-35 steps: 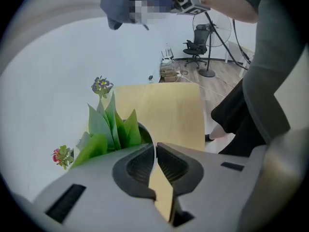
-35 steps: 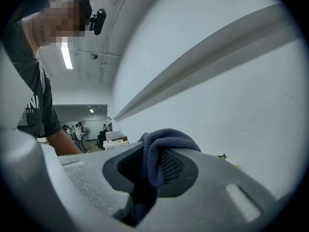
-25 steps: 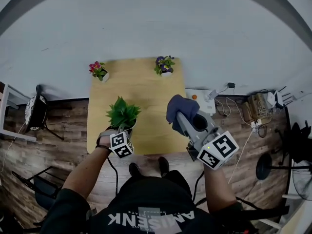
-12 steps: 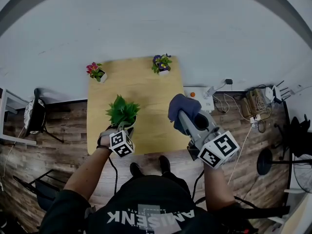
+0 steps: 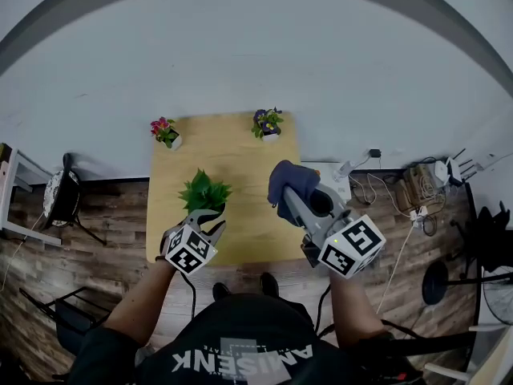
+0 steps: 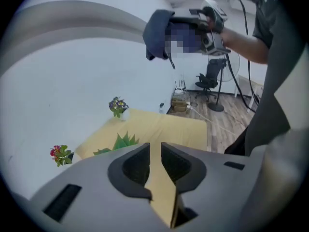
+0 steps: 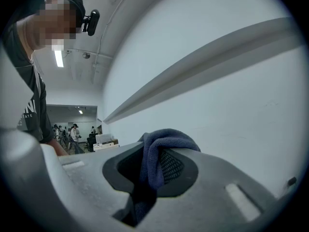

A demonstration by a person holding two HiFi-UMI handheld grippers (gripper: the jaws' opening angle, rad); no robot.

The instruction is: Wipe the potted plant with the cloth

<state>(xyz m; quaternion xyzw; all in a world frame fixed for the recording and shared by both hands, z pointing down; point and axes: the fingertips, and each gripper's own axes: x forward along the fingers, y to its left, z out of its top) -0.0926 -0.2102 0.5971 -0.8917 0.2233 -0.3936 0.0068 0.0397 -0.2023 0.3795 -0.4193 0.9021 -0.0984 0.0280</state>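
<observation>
The green leafy potted plant stands on the wooden table near its front left; its leaf tips show just above the jaws in the left gripper view. My left gripper hovers just in front of and above the plant. Its jaws have just been opening and stand apart with nothing between them. My right gripper is held level to the right of the plant, shut on a dark blue cloth that bunches over its tips. That cloth also appears high in the left gripper view.
A small pot of pink flowers and one of purple flowers stand at the table's far corners. To the right, a white box and cables lie on the floor. A chair stands at the left.
My left gripper has let go of the plant's pot, opened and risen clear of it. The right gripper with the cloth has barely shifted.
</observation>
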